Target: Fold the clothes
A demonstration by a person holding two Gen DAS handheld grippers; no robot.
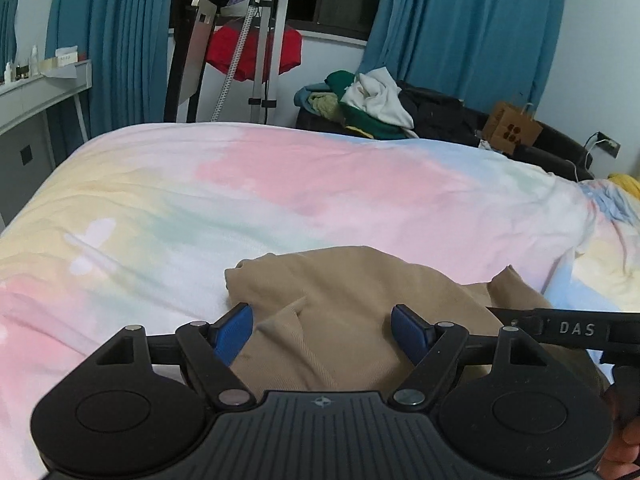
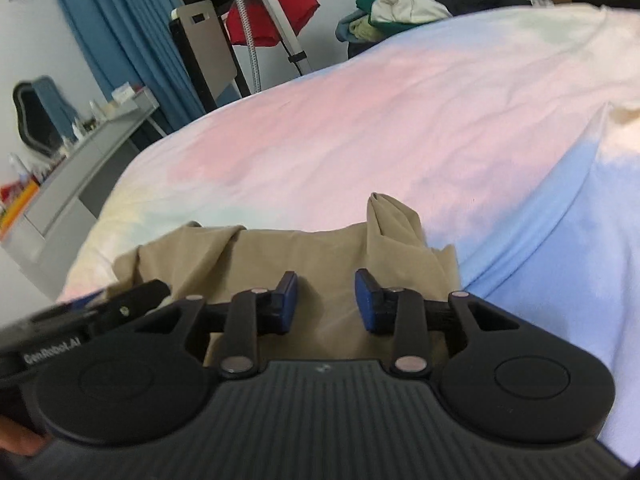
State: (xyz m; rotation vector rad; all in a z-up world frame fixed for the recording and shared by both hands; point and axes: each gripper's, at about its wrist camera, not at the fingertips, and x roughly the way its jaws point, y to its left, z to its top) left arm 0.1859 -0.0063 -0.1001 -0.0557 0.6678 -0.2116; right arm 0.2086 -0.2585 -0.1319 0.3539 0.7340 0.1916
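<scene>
Left wrist view: left claw (image 1: 322,326) spread wide above tan garment (image 1: 360,280), nothing gripped. Right claw (image 2: 326,298) parted, empty, garment beneath on bed (image 2: 360,120).

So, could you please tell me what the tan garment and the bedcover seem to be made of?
The tan garment looks like matte woven twill, likely cotton: fine diagonal ribs show. The bedcover looks like soft, matte cotton-type fabric, pastel-printed and lightly creased; the exact fibre is unclear.

Teal curtains (image 1: 120,40) hang behind a bed with a pastel tie-dye cover (image 1: 320,184). A red garment (image 1: 240,52) drapes a stand beside a heap of crumpled clothes (image 1: 368,100) and a brown paper bag (image 1: 512,128).
</scene>
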